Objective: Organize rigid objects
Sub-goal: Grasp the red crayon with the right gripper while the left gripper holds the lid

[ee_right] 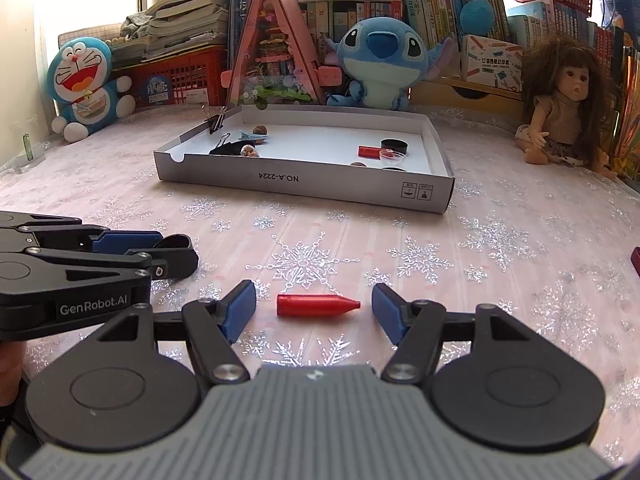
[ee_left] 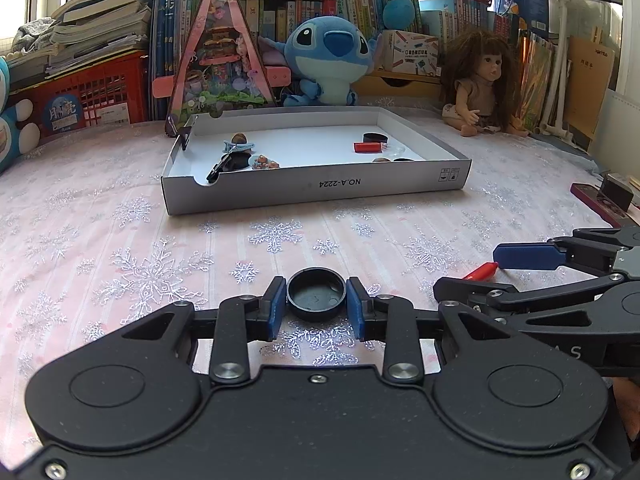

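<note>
L gripper [ee_left: 316, 307] is clamped on a black cap [ee_left: 316, 294], open side up, pinched betw. both blue pads [ee_left: 354, 304] just above the tablecloth [ee_left: 160, 264]. R gripper [ee_right: 314, 307] is spread wide, nothing gripped; a red crayon-shaped piece [ee_right: 316, 305] is seen lying flat on the cloth betw. its fingers, tip toward the R pad, neither pad touching. L gripper is seen just beside the R one, on its left. White box tray [ee_right: 304, 182] is placed well ahead of both, w/ a red cylinder [ee_right: 369, 151], black ring [ee_right: 394, 145], binder clips [ee_right: 216, 120] and small bits inside. Plush toys and a doll [ee_right: 560, 112] are lined up behind the tray.
</note>
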Available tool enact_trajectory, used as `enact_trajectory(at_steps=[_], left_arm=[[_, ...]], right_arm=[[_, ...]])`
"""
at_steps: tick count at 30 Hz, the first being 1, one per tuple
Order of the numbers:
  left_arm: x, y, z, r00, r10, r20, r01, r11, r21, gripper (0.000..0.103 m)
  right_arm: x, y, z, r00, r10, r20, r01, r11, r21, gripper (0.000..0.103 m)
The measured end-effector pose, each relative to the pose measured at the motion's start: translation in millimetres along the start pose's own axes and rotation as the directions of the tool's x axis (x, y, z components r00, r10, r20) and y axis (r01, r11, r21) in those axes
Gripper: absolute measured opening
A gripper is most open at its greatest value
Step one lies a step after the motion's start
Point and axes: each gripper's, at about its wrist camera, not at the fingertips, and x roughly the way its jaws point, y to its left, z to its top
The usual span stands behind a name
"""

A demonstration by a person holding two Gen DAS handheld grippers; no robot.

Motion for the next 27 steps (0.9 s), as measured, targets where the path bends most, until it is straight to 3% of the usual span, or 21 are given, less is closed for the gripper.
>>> enact_trajectory(at_steps=[15, 22, 27], left_arm=[[-0.4, -0.4, 0.8, 1.000, -0.001, 0.000, 0.001, 1.000, -0.002, 0.030], [-0.3, 0.0, 0.1, 1.000, -0.001, 0.000, 0.001, 1.000, -0.003, 0.030], [0.1, 0.1, 0.8, 1.000, -0.001, 0.001, 0.001, 1.000, -0.007, 0.030]], right_arm=[[2.4, 4.9, -2.5, 0.999, -0.030, 0.019, 0.030, 0.999, 0.017, 0.074], [0.9, 4.3, -2.6, 0.999, -0.042, 0.026, 0.042, 0.999, 0.007, 0.051], [-0.5, 2.5, -0.9, 0.998, -0.048, 0.035, 0.047, 0.999, 0.010, 0.050]])
